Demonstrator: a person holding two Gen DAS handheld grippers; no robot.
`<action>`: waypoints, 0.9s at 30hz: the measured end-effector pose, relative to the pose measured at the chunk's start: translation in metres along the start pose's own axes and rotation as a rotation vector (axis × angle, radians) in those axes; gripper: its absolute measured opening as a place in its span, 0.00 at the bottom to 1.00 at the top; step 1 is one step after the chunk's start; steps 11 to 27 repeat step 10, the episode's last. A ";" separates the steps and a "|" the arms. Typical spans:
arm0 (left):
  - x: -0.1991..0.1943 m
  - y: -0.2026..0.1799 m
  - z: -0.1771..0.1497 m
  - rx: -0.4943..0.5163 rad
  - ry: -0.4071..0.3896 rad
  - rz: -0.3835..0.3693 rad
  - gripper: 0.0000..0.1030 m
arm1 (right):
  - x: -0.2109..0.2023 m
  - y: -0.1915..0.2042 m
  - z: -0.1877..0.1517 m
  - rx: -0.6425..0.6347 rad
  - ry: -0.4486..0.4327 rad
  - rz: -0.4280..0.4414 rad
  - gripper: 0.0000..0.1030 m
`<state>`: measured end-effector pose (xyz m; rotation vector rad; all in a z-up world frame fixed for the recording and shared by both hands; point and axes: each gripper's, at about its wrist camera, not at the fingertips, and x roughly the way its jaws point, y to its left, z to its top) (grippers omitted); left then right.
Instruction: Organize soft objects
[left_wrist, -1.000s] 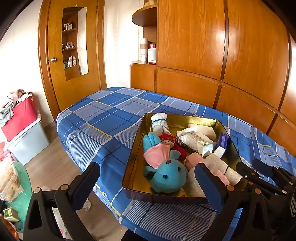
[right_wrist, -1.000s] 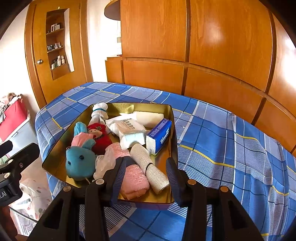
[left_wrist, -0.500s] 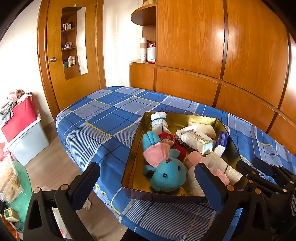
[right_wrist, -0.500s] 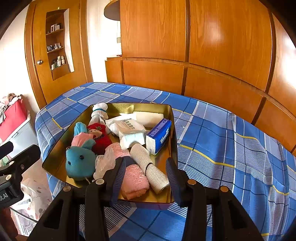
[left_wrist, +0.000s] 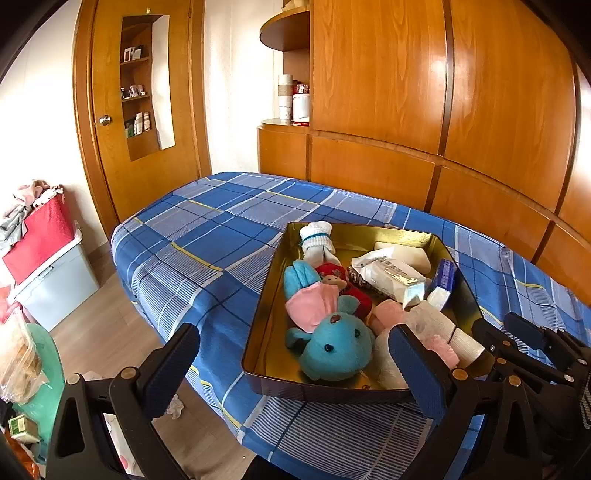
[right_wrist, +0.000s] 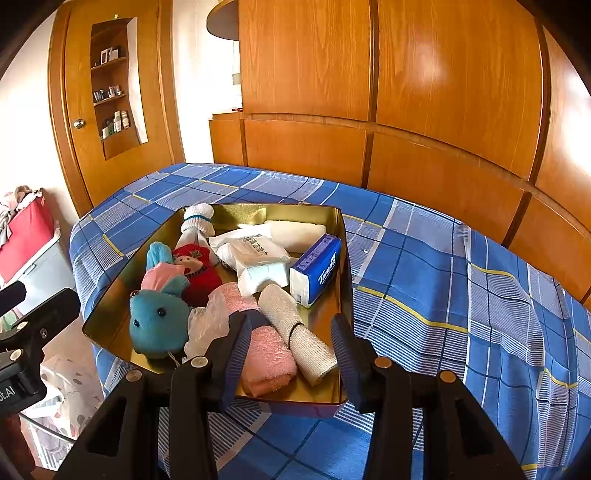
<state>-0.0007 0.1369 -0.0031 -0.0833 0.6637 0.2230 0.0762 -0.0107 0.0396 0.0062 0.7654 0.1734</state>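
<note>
A gold tin tray (left_wrist: 263, 325) (right_wrist: 344, 243) lies on the blue plaid bed. It holds a blue plush toy (left_wrist: 332, 349) (right_wrist: 159, 325), a red doll (right_wrist: 197, 271), a white sock roll (right_wrist: 197, 219), a pink towel (right_wrist: 267, 356), a beige bandage roll (right_wrist: 301, 330), a blue tissue pack (right_wrist: 317, 269) and white packets (right_wrist: 253, 251). My left gripper (left_wrist: 295, 369) is open wide in front of the tray's near edge, with nothing held. My right gripper (right_wrist: 290, 343) hovers half open at the near right corner; the towel and bandage roll show between its fingers, ungripped.
The blue plaid bed (right_wrist: 424, 280) runs back to a wooden wardrobe wall (right_wrist: 443, 92). Left of the bed are a door (left_wrist: 147, 110) and floor with a red bin (left_wrist: 40, 236) on a pale storage box. A green object (left_wrist: 44, 380) stands near my left gripper.
</note>
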 end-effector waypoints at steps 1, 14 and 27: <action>0.000 0.000 0.000 0.000 -0.001 0.005 0.99 | 0.001 0.000 0.000 0.002 0.001 0.000 0.44; -0.002 -0.002 0.000 0.022 -0.028 0.005 0.96 | 0.002 -0.012 0.000 0.028 0.000 -0.003 0.44; -0.002 -0.002 0.000 0.022 -0.028 0.005 0.96 | 0.002 -0.012 0.000 0.028 0.000 -0.003 0.44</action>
